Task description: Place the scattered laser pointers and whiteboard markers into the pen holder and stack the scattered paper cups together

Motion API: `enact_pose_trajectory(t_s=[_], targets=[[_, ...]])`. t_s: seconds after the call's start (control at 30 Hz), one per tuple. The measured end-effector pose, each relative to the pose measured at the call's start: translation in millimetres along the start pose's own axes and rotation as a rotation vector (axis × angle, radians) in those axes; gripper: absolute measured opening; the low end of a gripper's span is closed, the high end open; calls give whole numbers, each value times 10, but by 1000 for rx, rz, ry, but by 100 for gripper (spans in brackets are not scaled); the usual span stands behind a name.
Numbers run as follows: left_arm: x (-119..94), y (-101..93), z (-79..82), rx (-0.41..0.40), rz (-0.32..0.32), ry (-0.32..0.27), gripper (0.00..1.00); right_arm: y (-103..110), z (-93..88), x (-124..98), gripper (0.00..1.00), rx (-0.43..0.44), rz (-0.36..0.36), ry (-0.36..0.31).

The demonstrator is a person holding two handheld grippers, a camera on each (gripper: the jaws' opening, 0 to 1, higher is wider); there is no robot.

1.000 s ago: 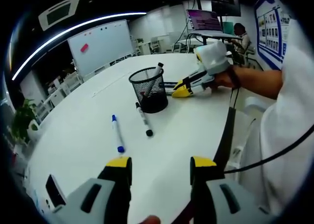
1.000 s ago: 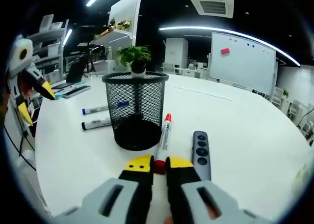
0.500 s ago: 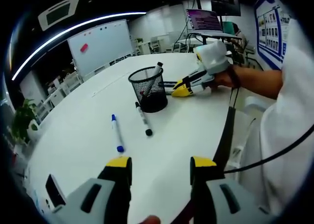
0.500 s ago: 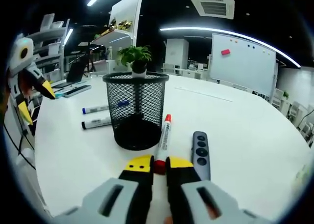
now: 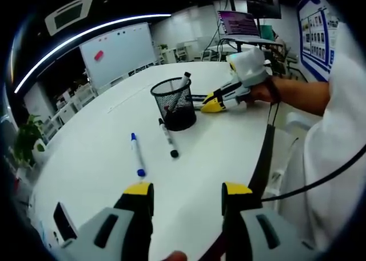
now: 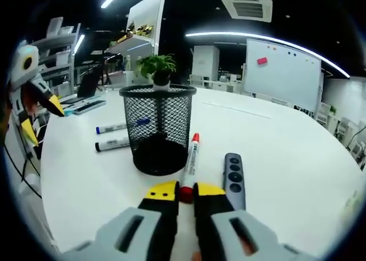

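The red-capped marker (image 6: 189, 165) is lying on the white table (image 6: 286, 152), its white tail pinched between the nearly closed yellow tips of the right gripper (image 6: 184, 192), its red cap pointing away from the gripper toward the foot of the black mesh pen holder (image 6: 158, 129). The holder is standing upright just ahead and slightly left of those tips, with something dark resting at its bottom. Just right of the jaws a grey laser pointer (image 6: 234, 178) is lying flat, running nearly parallel to the marker. Beyond the holder on the left, a black-capped marker (image 6: 112, 144) and a blue-capped marker (image 6: 111, 127) are lying side by side but apart.

In the left gripper view, the left gripper (image 5: 187, 193) is hovering over the table with its jaws spread wide and gripping nothing. Ahead of it, a blue marker (image 5: 137, 155) and a black marker (image 5: 168, 139) are lying on the table, the black one nearer the holder (image 5: 174, 103), from which a marker is sticking up. The right gripper (image 5: 217, 103), held in a person's hand (image 5: 264, 91), is sitting just right of the holder.
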State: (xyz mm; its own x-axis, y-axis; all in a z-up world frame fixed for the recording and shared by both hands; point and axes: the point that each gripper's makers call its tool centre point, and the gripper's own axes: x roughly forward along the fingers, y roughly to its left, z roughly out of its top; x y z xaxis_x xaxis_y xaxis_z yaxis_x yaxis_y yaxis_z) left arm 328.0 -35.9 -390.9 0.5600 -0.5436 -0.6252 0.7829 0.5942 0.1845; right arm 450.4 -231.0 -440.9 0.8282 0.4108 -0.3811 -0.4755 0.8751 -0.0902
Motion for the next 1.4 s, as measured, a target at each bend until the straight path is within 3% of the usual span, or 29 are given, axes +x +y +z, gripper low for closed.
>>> enact_pose_trajectory(t_s=[0.57,1.4], targets=[[2,-17,11,2,-4,-2,48,-25,55,-29,11,-25,-7,-30],[15,-37,71,13,-14,-17,49,-26,277,-142,11,-69,-19,-136]])
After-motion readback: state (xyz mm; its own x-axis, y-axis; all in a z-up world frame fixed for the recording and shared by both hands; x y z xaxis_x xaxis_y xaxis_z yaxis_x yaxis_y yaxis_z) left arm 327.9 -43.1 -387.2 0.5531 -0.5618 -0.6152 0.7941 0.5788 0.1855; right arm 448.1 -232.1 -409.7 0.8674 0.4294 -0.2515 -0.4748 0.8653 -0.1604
